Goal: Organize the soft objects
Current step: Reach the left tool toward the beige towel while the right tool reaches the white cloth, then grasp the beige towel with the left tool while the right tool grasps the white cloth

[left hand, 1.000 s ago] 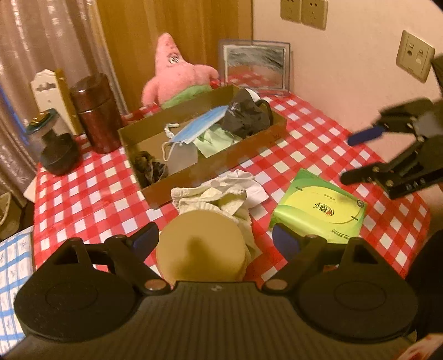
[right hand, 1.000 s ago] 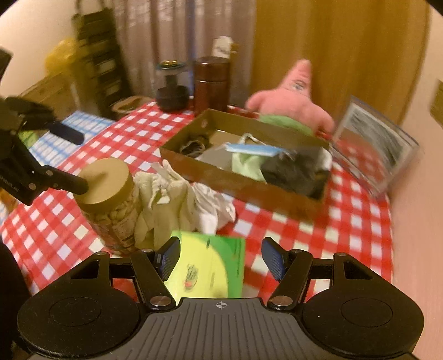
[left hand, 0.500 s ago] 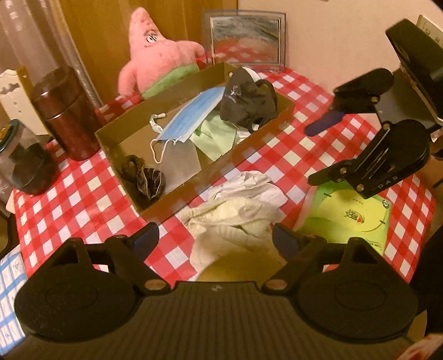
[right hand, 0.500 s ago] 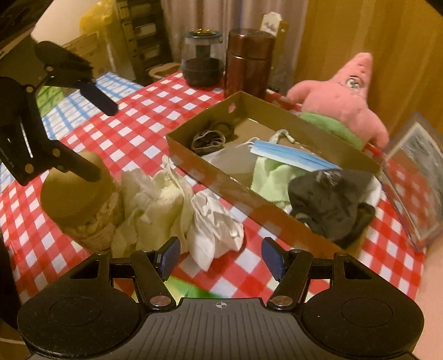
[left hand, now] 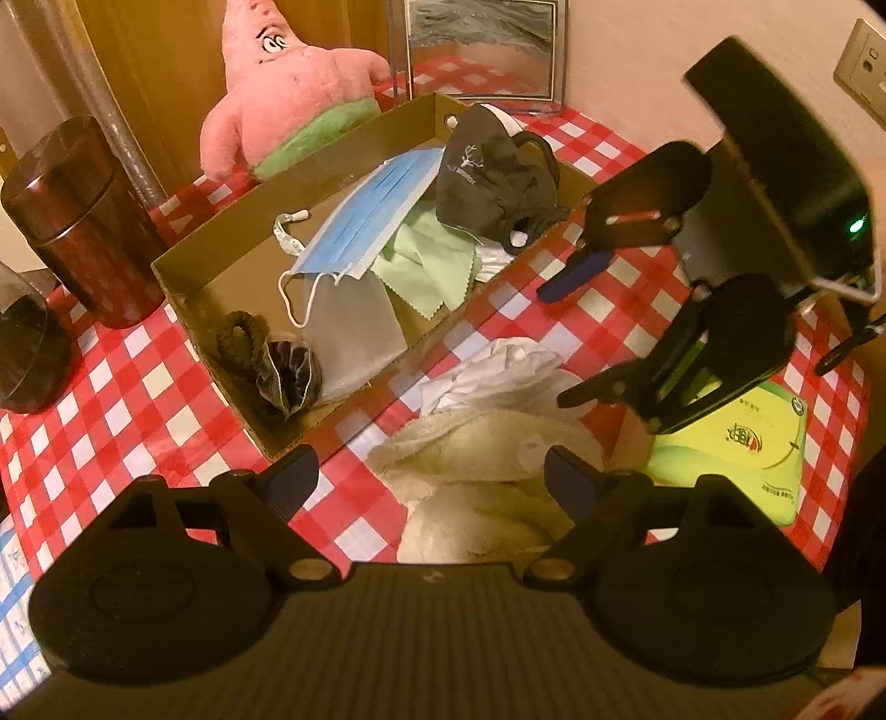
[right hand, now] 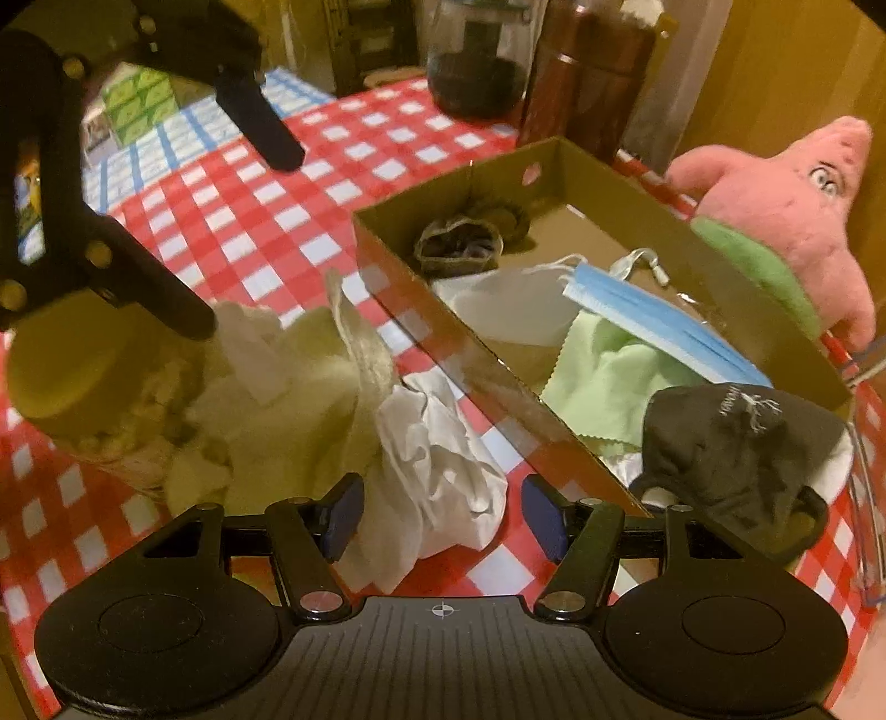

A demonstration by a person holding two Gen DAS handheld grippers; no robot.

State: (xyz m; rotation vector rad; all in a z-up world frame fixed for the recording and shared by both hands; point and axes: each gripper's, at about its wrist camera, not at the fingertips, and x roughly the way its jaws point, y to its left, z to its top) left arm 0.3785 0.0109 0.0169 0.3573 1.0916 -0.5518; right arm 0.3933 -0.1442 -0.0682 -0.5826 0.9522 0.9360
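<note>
A cream fluffy cloth (left hand: 487, 476) and a crumpled white cloth (left hand: 498, 365) lie in a heap on the checked table just in front of a shallow cardboard box (left hand: 216, 266). The box holds a blue face mask (left hand: 371, 216), a green cloth (left hand: 426, 260), a black mask (left hand: 493, 177) and dark scrunchies (left hand: 277, 365). My left gripper (left hand: 432, 476) is open right above the cream cloth (right hand: 288, 399). My right gripper (right hand: 443, 515) is open over the white cloth (right hand: 437, 465); it also shows in the left wrist view (left hand: 559, 343).
A pink starfish plush (left hand: 288, 77) leans behind the box. A jar with a tan lid (right hand: 72, 365) stands against the cloth heap. A green tissue pack (left hand: 742, 454) lies right of the heap. A brown canister (left hand: 77, 216), a dark glass jar (right hand: 476, 61) and a picture frame (left hand: 482, 50) stand at the back.
Both grippers have moved forward and down toward the cloth heap. The jar has dropped out of the left wrist view, and the tissue pack out of the right wrist view.
</note>
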